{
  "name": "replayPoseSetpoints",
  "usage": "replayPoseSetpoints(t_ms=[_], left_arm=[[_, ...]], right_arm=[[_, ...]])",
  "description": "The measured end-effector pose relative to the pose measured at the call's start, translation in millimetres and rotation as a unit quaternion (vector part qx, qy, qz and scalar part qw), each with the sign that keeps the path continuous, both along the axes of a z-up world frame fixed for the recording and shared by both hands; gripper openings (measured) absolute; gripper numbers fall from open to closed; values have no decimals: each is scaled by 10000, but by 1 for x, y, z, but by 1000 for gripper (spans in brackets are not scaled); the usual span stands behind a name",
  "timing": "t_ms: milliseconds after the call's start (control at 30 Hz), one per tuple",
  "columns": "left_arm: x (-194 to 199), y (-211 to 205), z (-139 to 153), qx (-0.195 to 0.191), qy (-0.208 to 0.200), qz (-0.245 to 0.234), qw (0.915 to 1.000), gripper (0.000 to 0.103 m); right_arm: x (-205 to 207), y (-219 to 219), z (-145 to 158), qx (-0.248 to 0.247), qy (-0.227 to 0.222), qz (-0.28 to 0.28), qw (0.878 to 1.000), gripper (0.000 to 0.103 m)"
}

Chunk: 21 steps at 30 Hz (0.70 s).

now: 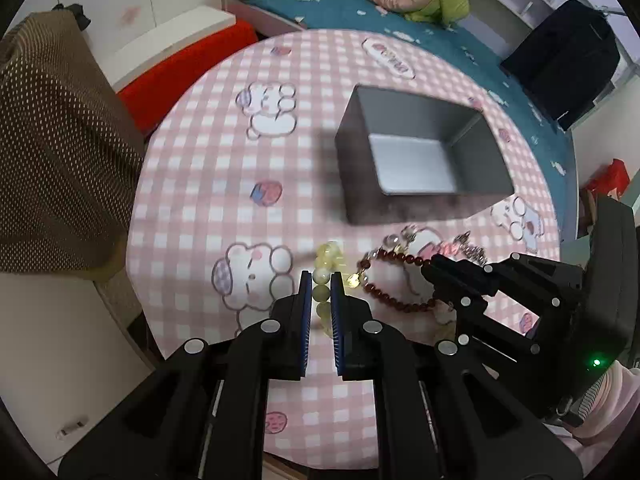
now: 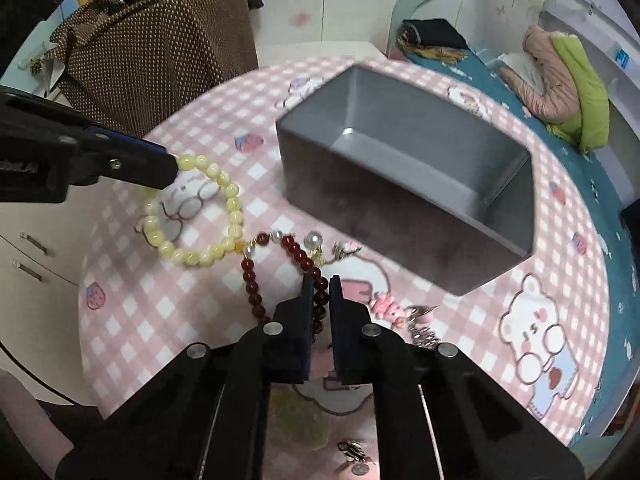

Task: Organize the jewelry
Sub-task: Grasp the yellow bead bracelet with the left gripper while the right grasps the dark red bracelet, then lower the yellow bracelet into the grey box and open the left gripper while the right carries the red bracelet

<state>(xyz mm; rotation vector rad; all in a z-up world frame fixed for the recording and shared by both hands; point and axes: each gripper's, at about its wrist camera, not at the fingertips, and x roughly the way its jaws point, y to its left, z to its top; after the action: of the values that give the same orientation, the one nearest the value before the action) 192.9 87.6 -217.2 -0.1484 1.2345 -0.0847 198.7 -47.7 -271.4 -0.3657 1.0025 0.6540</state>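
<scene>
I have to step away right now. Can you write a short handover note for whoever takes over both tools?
Left tool: shut on the yellow bead bracelet.
Right tool: shut on the dark red bead bracelet.
Grey box: open and empty, just beyond both bracelets on the checked tablecloth.
Done: both bracelets gripped.
Left: put both in the box, then the pink charm piece and the small metal piece lying near the table edge.

You find almost nothing to read here. The pink checked cloth on the table [image 1: 192, 216] carries one oval label [image 1: 389, 57] with pink lettering, seen upside down and too blurred to make out. Everything else on the cloth is cartoon drawing, not writing.
</scene>
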Motion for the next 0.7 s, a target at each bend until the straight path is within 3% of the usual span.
replayPoseSetpoints(t_ms=[367,700], left_arm=[[8,1,59,5,-834,67,9965,9],[23,-14,99,-231,-1371,-293,9899,9]], right_arm=[[6,-8,65,381,-650,-214,9969,7],[3,-26,114,678,-1193,-546,9890,7]])
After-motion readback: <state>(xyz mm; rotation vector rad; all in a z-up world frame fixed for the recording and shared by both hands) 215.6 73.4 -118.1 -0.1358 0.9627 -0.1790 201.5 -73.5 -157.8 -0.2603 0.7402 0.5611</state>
